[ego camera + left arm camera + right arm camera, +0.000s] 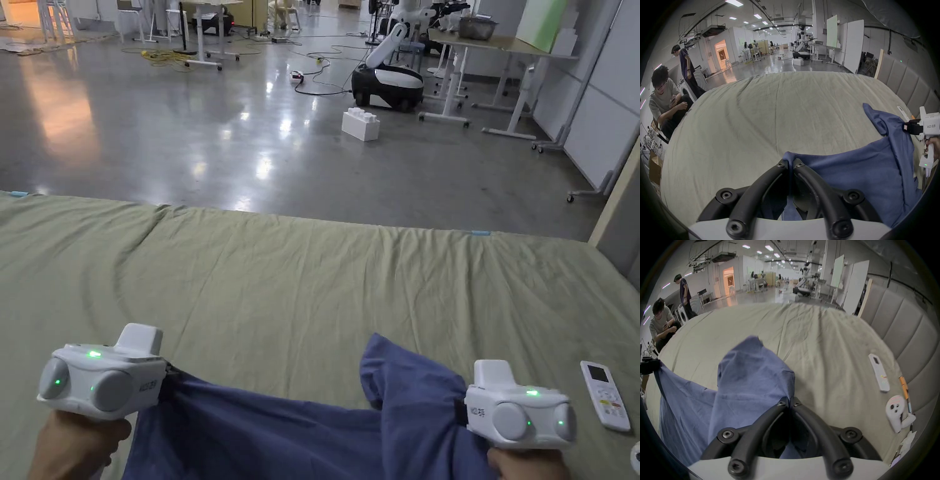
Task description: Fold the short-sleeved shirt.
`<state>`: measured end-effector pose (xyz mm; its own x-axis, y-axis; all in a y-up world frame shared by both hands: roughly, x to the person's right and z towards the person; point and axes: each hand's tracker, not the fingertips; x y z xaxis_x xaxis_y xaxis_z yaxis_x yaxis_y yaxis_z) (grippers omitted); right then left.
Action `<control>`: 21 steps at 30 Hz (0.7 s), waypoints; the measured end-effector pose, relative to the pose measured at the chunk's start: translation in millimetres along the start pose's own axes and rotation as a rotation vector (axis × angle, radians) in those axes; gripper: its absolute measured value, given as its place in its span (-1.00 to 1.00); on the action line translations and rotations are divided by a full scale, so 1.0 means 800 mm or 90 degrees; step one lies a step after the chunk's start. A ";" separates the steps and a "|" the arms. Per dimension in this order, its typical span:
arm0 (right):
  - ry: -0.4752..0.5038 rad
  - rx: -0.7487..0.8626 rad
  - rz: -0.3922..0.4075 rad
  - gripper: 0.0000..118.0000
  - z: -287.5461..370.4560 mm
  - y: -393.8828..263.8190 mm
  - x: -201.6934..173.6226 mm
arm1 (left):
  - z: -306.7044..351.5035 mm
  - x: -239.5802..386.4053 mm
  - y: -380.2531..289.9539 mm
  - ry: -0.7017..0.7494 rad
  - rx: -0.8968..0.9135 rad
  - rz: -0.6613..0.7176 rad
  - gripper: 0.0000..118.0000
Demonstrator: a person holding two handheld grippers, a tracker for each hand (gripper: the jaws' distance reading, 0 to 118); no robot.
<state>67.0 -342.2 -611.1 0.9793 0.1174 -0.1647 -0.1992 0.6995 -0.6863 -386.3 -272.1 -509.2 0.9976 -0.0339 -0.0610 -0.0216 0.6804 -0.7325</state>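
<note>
Shirt: the blue short-sleeved shirt (262, 431) hung stretched between both grippers at the near edge of the bed (300, 281), one sleeve (752, 363) standing up by the right gripper.
Left gripper (790, 162): jaws pinched together on a bunched fold of the shirt.
Right gripper (790, 403): jaws clamped on the shirt's fabric.
Bedsheet: pale green, wrinkled.
Remote control (604, 395): lay on the bed, right of the right gripper, apart from the shirt.

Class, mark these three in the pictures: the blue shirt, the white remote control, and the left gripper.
blue shirt (262, 434), head view, on the cloth between the grippers.
white remote control (605, 395), head view, on its button face.
left gripper (791, 164), left gripper view, between its fingertips.
</note>
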 end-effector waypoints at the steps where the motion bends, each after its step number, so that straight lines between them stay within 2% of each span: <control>1: -0.001 0.018 -0.004 -0.97 0.016 0.005 0.006 | 0.010 -0.002 0.005 0.000 0.007 0.004 -0.91; 7: -0.032 0.104 -0.001 -0.97 0.099 0.038 0.030 | 0.046 -0.023 0.027 0.004 0.055 0.023 -0.91; 21: -0.068 0.288 -0.006 -0.97 0.293 0.122 0.067 | 0.225 -0.070 0.109 0.054 0.222 0.038 -0.91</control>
<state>108.5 -102.6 -521.0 0.9838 0.1648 -0.0699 -0.1784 0.9353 -0.3055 -432.3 -78.8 -447.5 0.9857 -0.0373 -0.1642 -0.0415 0.8913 -0.4514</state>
